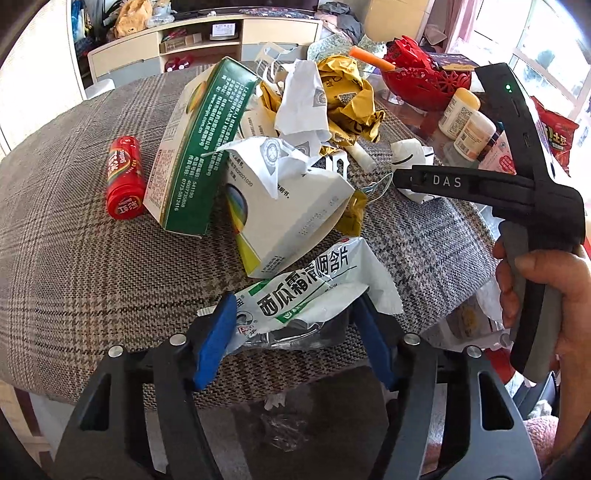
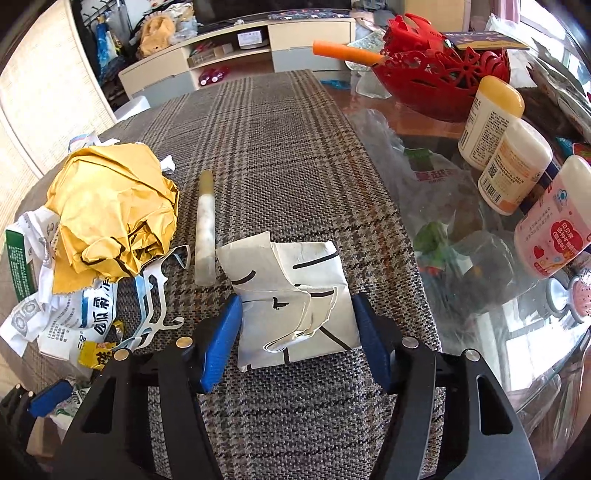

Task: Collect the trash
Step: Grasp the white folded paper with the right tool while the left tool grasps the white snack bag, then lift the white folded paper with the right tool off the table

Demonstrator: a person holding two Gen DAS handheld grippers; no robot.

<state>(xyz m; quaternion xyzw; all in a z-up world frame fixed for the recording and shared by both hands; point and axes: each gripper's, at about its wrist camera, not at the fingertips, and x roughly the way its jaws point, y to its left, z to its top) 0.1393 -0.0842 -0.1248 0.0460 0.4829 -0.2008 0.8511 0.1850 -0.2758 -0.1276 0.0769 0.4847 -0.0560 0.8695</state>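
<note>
Left wrist view: left gripper (image 1: 295,326) clamps a white-green crinkled foil packet (image 1: 310,291), its lower end hidden. Right gripper (image 2: 297,334) pinches a torn white card scrap (image 2: 295,295); contact unclear.

**A lived-in living room at home**

This is a home. A long low TV cabinet (image 2: 236,48) in cream and grey runs along the back wall, its open shelves holding small boxes. A plush toy (image 2: 159,31) and piled clothes sit near it. A glass-topped table (image 2: 480,258) carries a plaid woven cloth (image 2: 288,155), a red openwork bowl (image 2: 443,74), lotion bottles (image 2: 491,118) and a snack bag (image 1: 557,136). Daylight comes through a window (image 1: 546,33) beside a pink curtain.
</note>
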